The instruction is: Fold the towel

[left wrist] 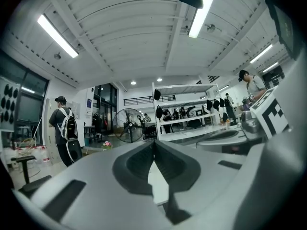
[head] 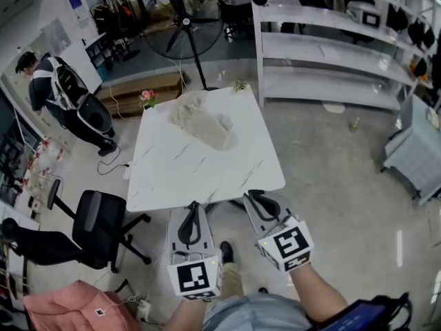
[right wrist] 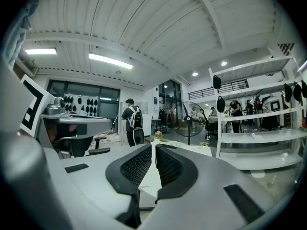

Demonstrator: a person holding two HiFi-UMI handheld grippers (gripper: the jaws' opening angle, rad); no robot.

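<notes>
A crumpled beige towel [head: 201, 121] lies in a heap on the far half of the white table [head: 207, 174]. Both grippers hover side by side just off the table's near edge, pointing level toward it and well short of the towel. The left gripper [head: 194, 205] [left wrist: 153, 142] is shut, its jaws meeting at the tips with nothing between them. On the right gripper [head: 252, 196] [right wrist: 153, 145] the ribbed jaws stand a narrow slit apart and are empty. The towel does not show in either gripper view.
A small pot of pink flowers [head: 147, 96] stands at the table's far left corner. Beyond it are a standing fan [head: 185, 21] and a white shelf rack [head: 331, 47]. A black office chair [head: 96, 223] sits left of the table; a person with a backpack [head: 62, 98] stands further left.
</notes>
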